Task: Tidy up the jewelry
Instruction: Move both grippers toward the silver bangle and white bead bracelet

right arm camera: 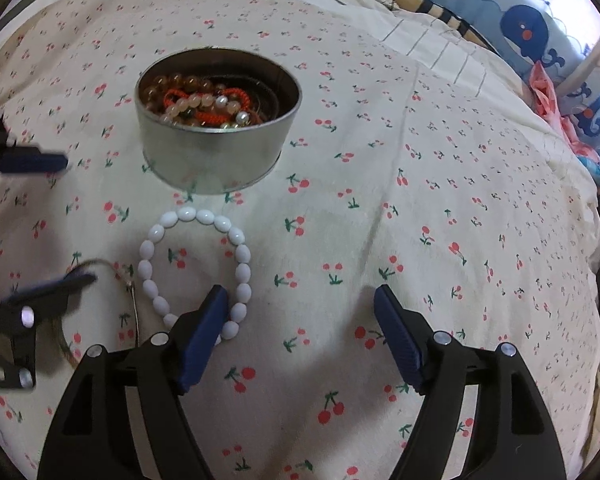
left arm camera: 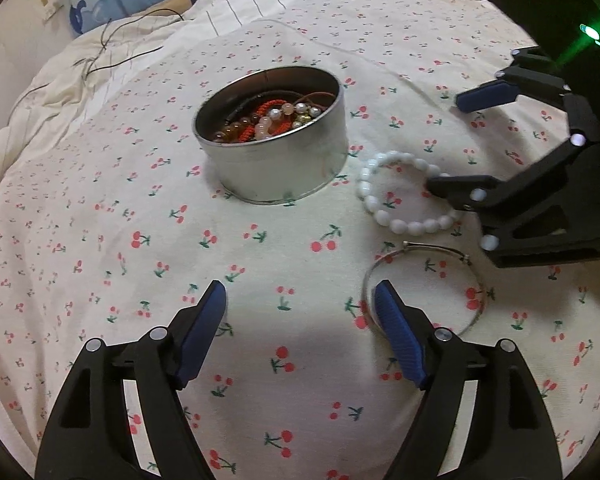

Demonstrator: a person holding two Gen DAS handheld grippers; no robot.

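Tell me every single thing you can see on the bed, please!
round tin: one, silver, open, standing on the cherry sheet, middle of both views.
jewelry in the tin: a tangled heap, amber and pearly beads with red cord; count unclear.
white bead bracelet: one, white, lying flat on the sheet beside the tin.
wire bangle: one, thin, silver, flat on the sheet next to the white bracelet.
cherry sheet: one, cream with red cherries, covering the bed.
whale pillow: blue and white, at the far end of the bed.
thin black cable: lying on the far bedding.
left gripper: black with blue pads, open, nothing between them.
right gripper: black with blue pads, open, one finger over the white bracelet.
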